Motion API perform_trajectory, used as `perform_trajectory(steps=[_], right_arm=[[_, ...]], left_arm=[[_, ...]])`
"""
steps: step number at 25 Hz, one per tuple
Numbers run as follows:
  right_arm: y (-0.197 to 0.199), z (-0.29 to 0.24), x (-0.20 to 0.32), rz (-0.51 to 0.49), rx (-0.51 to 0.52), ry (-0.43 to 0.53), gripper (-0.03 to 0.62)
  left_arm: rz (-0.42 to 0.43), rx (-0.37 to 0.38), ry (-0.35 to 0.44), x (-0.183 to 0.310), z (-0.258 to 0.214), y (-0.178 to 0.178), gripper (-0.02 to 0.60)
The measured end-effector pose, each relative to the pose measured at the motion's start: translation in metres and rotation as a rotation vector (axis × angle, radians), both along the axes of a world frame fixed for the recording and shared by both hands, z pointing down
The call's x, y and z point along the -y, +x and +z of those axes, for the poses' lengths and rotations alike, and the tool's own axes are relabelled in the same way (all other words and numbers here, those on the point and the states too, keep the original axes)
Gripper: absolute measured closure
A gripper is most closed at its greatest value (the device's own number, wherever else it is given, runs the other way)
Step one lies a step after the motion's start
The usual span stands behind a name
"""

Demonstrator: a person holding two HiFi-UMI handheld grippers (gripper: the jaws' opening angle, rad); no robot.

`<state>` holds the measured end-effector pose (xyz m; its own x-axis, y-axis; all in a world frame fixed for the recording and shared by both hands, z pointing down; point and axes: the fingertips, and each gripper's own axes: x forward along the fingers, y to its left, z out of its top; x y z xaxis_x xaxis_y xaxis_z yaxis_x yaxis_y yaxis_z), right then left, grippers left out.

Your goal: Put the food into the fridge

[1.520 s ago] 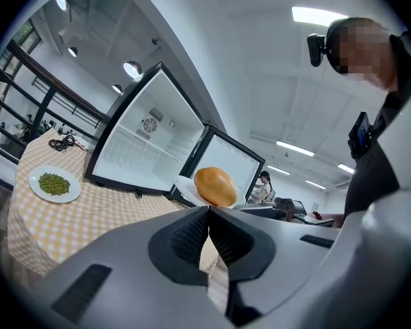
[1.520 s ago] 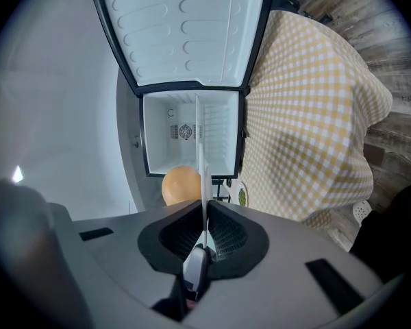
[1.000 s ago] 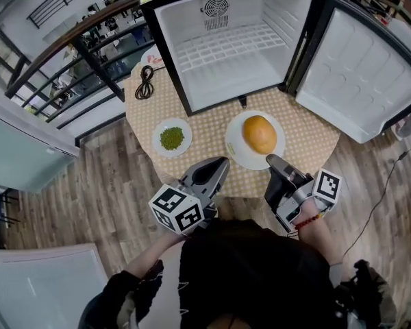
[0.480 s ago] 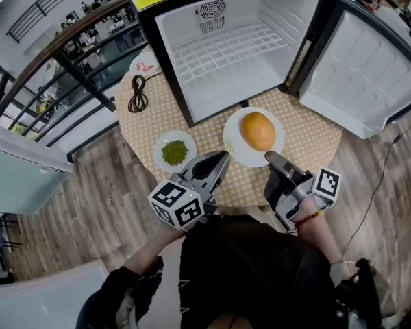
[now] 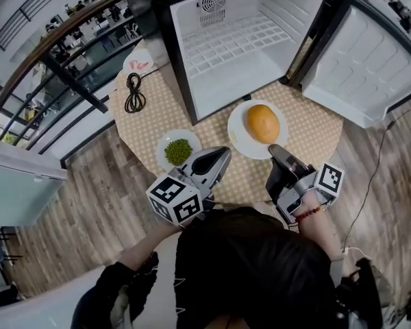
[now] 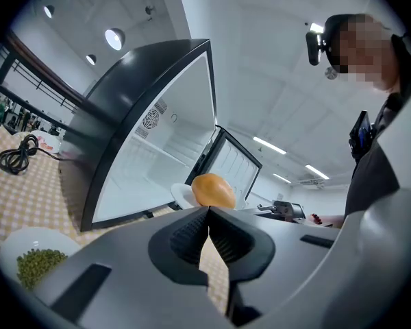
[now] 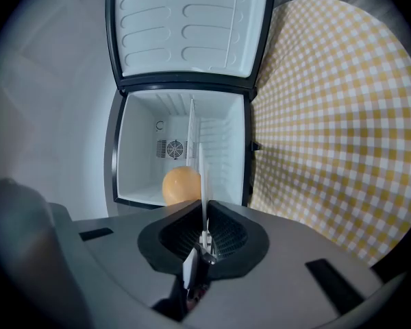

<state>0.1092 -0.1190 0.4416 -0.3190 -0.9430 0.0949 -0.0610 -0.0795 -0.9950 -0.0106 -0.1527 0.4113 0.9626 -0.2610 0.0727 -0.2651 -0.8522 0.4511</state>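
A round orange bun [image 5: 263,123] lies on a white plate [image 5: 238,134] on the checked table, just in front of the open fridge [image 5: 240,60]. My right gripper [image 5: 275,149] is shut on the plate's near rim. In the right gripper view that rim runs edge-on between the pads, with the bun [image 7: 180,184] beyond it. My left gripper [image 5: 224,153] hovers to the left of this plate with its tips together and nothing between them. From the left gripper view the bun [image 6: 213,190] shows just past the tips. A smaller plate of green peas [image 5: 179,151] sits at the left.
The fridge is empty, with a wire shelf and its door [image 5: 359,67] swung out to the right. A coiled black cable [image 5: 132,92] and a small white dish [image 5: 141,65] lie at the table's far left. The table's edge [image 5: 308,132] curves close to the right gripper.
Both grippers have moved forward toward the fridge. The plate with the bun has gone with the right gripper and now lies closer to the fridge opening.
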Motion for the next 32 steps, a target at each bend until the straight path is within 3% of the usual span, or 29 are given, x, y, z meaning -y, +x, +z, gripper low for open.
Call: perform_trajectory(steps=[14,21,32], right_arm=[[-0.009,-0.004,0.015,-0.025,-0.027,-0.007,0.563],[-0.009,-0.008,0.034,-0.103,-0.011,-0.008,0.563],[0.032,0.006,0.080,-0.194,-0.022,-0.062,0.563]], left_arm=[[-0.016,-0.040,-0.009,0.006,-0.004,-0.014,0.571],[-0.114,-0.041,-0.025,0.020,-0.004,-0.019,0.571],[-0.276,-0.024,-0.025,0.042,-0.014,-0.008,0.571]])
